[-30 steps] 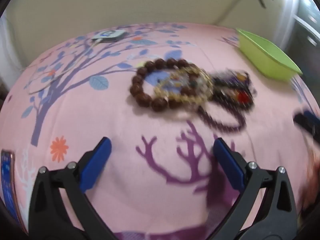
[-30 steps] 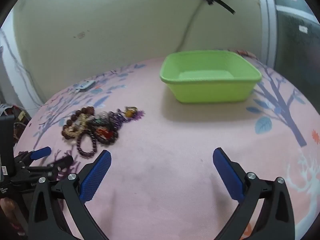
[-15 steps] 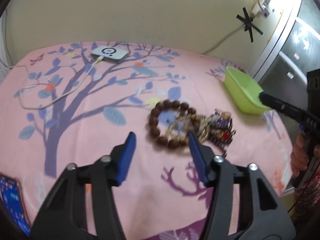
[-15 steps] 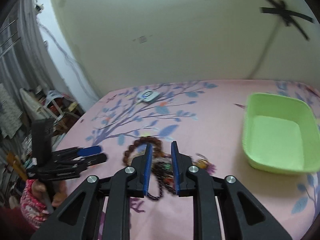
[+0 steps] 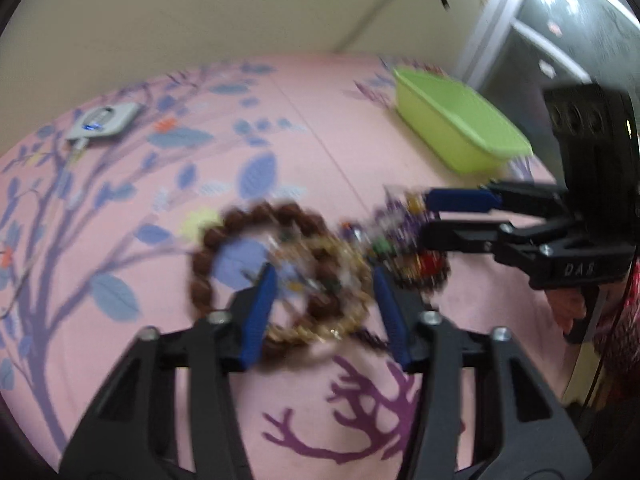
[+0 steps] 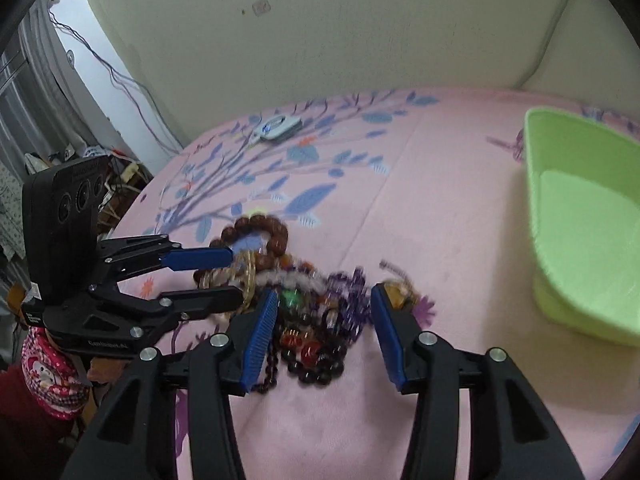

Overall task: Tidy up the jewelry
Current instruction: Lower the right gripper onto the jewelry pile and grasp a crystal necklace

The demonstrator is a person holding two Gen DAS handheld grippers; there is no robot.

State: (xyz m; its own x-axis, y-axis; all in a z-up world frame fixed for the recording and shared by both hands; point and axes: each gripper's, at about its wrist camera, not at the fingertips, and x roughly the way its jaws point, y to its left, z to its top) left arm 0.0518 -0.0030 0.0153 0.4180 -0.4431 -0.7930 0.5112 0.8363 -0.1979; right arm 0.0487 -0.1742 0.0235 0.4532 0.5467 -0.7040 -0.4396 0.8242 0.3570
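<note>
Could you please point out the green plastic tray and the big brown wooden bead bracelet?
Green plastic tray [image 6: 536,184]: right wrist view, left rim.
Big brown wooden bead bracelet [image 5: 200,264]: left wrist view, left-side bead.

"DAS" is embossed on the right gripper [image 5: 424,216] body, seen from the left wrist view. The white print on the left gripper [image 6: 236,276] body is too blurred to read.
</note>
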